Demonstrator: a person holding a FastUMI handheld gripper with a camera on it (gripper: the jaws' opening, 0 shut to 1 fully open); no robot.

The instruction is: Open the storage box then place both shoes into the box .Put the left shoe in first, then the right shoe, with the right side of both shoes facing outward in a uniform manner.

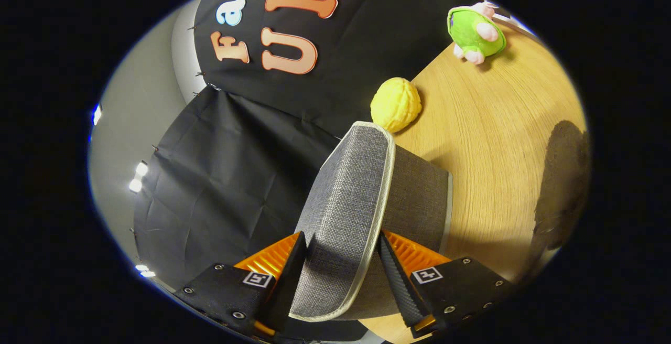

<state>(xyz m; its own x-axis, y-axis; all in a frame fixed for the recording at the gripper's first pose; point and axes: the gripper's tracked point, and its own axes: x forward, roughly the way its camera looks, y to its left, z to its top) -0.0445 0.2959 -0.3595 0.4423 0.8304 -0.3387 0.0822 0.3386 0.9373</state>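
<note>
The storage box is being opened: the gripper pinches its grey lid between both fingers. Next, swing it fully back.

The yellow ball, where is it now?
The yellow ball lies on the wooden table, just beyond the grey box lid held between the gripper fingers.
</note>
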